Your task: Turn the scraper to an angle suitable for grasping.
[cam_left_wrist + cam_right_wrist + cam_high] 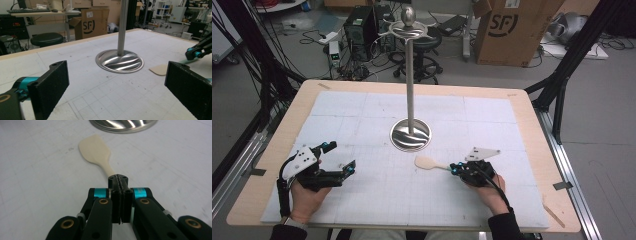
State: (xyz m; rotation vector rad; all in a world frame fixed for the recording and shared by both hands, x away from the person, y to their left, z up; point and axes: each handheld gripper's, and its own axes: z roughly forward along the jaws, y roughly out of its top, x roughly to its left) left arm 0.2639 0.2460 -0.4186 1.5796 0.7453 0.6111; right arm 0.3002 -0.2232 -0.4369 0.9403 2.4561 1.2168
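Right gripper (119,181) clamps spatula (96,151) near stand (410,134); left gripper (337,160) gapes wide.

Steel stand (410,75) rises mid-mat, its round base (411,134) the one fixed obstacle. Pale spatula (428,162) lies just in front of base, clamped by right gripper (454,168). Open mat (362,125) left of stand and between the hands. Left gripper (339,160), jaws wide, occupies near-left corner.
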